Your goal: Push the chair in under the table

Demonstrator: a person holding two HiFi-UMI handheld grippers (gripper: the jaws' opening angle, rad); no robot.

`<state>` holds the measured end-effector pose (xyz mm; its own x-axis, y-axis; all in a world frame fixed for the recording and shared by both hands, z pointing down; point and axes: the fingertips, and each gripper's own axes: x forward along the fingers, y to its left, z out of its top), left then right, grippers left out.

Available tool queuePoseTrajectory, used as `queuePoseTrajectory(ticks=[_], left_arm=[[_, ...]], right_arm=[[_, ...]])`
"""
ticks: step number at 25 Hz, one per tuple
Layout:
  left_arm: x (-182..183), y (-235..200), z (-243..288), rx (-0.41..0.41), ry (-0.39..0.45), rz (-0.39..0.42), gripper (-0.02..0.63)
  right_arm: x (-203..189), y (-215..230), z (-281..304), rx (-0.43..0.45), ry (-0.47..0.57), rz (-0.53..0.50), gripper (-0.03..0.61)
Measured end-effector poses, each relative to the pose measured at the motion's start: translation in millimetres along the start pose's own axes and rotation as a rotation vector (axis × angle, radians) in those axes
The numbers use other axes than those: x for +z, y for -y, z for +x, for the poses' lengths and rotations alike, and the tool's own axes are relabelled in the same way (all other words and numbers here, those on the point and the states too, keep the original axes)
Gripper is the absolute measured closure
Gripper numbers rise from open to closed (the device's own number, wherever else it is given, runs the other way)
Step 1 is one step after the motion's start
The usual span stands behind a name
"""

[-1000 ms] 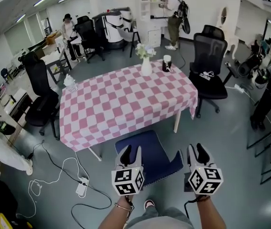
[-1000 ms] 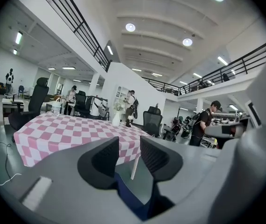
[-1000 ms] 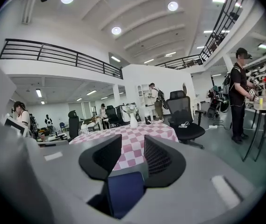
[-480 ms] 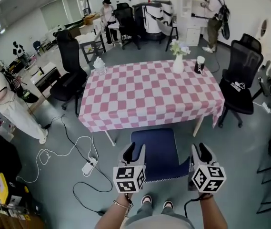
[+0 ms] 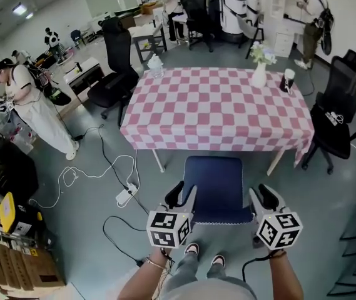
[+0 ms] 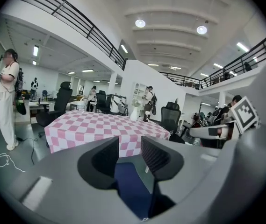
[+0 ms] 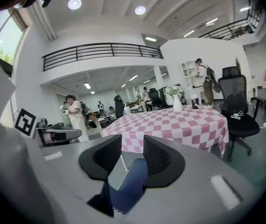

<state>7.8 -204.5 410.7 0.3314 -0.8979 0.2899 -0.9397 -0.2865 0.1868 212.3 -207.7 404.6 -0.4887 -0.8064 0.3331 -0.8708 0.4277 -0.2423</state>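
In the head view a blue chair (image 5: 217,183) stands pulled out just in front of the table (image 5: 215,111), which wears a pink-and-white checked cloth. My left gripper (image 5: 183,194) is at the chair's near left corner and my right gripper (image 5: 263,195) at its near right corner. The left gripper (image 6: 130,155) has just been opening and stands open; the blue chair (image 6: 130,185) shows low in its gap, untouched. The right gripper (image 7: 133,153) is open, with the chair's (image 7: 130,185) blue edge showing between the jaws; the pads are not pressing on it.
A white vase (image 5: 259,74) and a dark cup (image 5: 287,80) stand on the table's far right. Black office chairs stand at its left (image 5: 118,67) and right (image 5: 340,111). Cables and a power strip (image 5: 124,197) lie on the floor at left, near a standing person (image 5: 30,105).
The view has swung round, so the table and chair now sit square ahead. Both grippers have come forward and down to flank the chair's near corners.
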Motion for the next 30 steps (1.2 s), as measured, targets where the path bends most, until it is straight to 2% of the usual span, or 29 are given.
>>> queuePoseTrajectory(ticks=[3, 7, 12, 17, 20, 26, 30], left_arm=[[-11, 6, -5, -0.066, -0.043, 0.002, 0.463], [-29, 7, -15, -0.099, -0.099, 0.046, 0.462], [-53, 18, -21, -0.203, -0.168, 0.13, 0.459], [-78, 31, -23, -0.307, -0.254, 0.256, 0.451], [-93, 37, -26, -0.357, -0.316, 0.303, 0.442], [-124, 45, -27, -0.439, -0.432, 0.431, 0.442], [-154, 45, -31, -0.481, -0.526, 0.544, 0.442]], right_arm=[[-11, -9, 0, 0.105, -0.055, -0.047, 0.445], [-30, -9, -4, 0.177, -0.127, -0.105, 0.445], [-59, -9, -6, 0.256, -0.224, -0.217, 0.443], [-86, -17, -6, 0.334, -0.312, -0.374, 0.443], [-103, -24, -7, 0.381, -0.359, -0.469, 0.443], [-136, -36, -11, 0.507, -0.476, -0.599, 0.443], [-155, -42, -14, 0.563, -0.539, -0.687, 0.442]])
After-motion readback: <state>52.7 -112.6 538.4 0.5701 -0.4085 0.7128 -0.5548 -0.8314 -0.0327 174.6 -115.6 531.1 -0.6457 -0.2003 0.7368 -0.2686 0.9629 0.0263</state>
